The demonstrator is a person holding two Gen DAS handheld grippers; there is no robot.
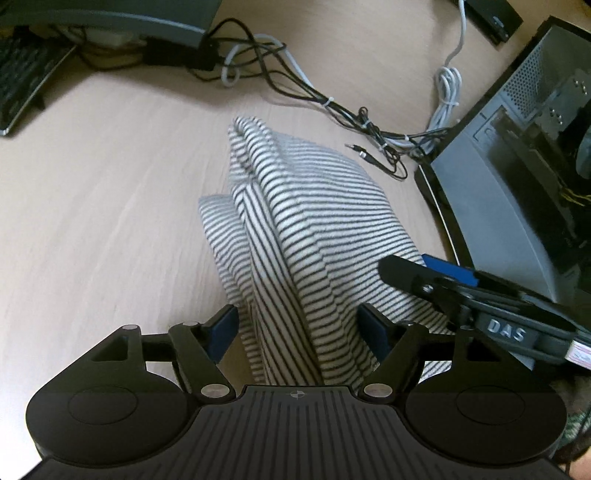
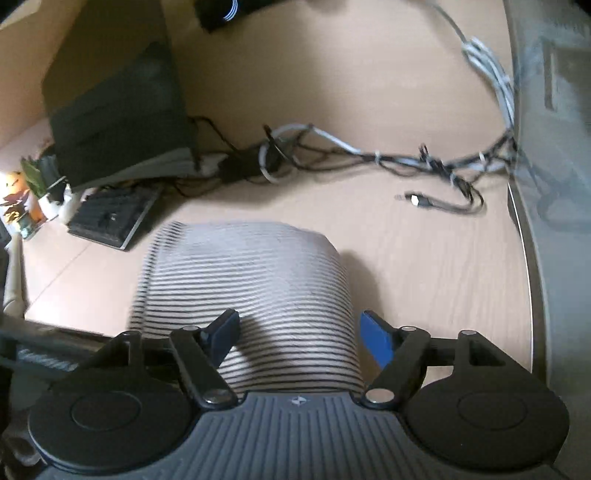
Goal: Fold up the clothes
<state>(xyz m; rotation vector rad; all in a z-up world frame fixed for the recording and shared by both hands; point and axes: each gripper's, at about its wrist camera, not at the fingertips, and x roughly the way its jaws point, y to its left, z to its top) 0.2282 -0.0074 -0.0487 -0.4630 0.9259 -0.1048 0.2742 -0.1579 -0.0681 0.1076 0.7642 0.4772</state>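
Nearest in the left wrist view, the left gripper (image 1: 299, 325) stands with its jaws spread wide, its blue pads on either side of a striped garment (image 1: 295, 221) without pressing on it, so it is released. That striped garment lies bunched and partly folded on a pale wooden table (image 1: 103, 192), running from between the fingers away toward the middle of the table, with a rolled ridge at its far end. At the right side of this view the right gripper (image 1: 424, 273) reaches in over the near right edge of the cloth, one blue pad showing.

From the right wrist view, the right gripper (image 2: 299, 332) is likewise spread wide, the striped garment (image 2: 251, 280) lying between and beyond its fingers; the pads do not clamp it, so it too is released. The picture is somewhat blurred.

Farther off, a tangle of black and white cables (image 1: 332, 103) trails across the table toward a computer case (image 1: 517, 166) at the right. A keyboard (image 1: 22, 81) sits at the far left, with a monitor base (image 1: 129, 22) beside it
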